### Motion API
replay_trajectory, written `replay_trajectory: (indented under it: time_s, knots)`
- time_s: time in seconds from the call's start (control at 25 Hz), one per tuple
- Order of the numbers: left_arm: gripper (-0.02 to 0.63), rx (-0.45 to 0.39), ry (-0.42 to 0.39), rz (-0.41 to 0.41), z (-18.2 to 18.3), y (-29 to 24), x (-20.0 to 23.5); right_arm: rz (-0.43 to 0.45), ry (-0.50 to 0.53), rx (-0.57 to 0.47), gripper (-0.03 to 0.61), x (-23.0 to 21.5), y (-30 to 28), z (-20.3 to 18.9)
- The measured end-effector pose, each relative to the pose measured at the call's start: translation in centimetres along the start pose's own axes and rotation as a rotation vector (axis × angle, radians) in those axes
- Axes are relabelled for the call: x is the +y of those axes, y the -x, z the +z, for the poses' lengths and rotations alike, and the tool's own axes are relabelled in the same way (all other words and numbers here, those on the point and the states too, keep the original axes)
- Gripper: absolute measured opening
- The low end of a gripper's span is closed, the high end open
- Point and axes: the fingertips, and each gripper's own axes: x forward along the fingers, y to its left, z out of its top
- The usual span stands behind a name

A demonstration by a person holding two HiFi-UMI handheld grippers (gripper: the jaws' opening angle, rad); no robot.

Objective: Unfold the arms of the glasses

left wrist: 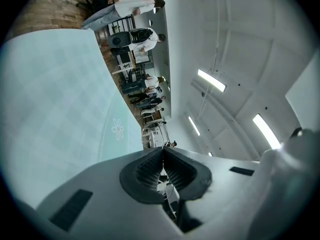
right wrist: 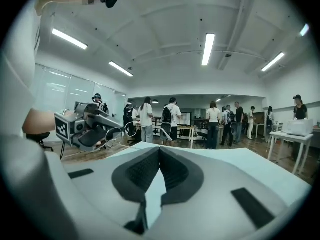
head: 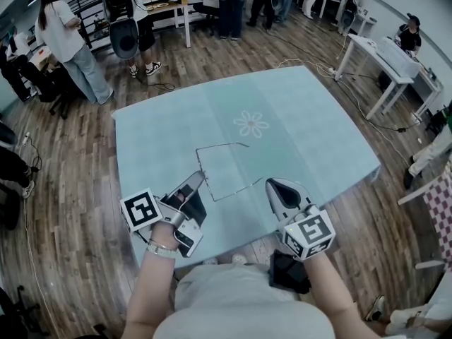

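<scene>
Your left gripper (head: 200,180) pinches the glasses (head: 222,145) by the front; both arms (head: 236,191) look unfolded. Right gripper (head: 272,184), shut and empty, should back away.

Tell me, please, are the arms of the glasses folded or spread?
Spread. In the head view both arms stand out from the front of the glasses, making an open three-sided outline.
</scene>
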Motion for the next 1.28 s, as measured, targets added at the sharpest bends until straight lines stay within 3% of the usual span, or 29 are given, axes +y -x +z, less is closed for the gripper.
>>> replay_trajectory:
  time_s: [0.2, 0.6, 0.88, 1.12, 1.28]
  knots:
    - [0.011, -0.027, -0.001, 0.003, 0.1, -0.1, 0.1, -0.026, -0.024, -0.021, 0.006, -0.6, 0.3, 1.5]
    - [0.011, -0.199, -0.027, -0.015, 1.2, 0.2, 0.8, -0.085, -0.056, -0.051, 0.006, -0.7, -0.3, 3.1]
    - [0.011, -0.267, -0.051, -0.003, 0.4, -0.2, 2.3, -0.092, -0.079, -0.068, 0.006, 0.4, -1.4, 3.1]
    - [0.011, -0.407, -0.099, 0.019, 1.4, 0.3, 2.4, -0.111, -0.077, -0.076, 0.006, 1.0, -2.4, 3.9]
    - [0.011, -0.484, -0.095, -0.06, 1.4, 0.3, 1.3, -0.116, -0.064, -0.081, 0.006, 1.3, -2.5, 3.6]
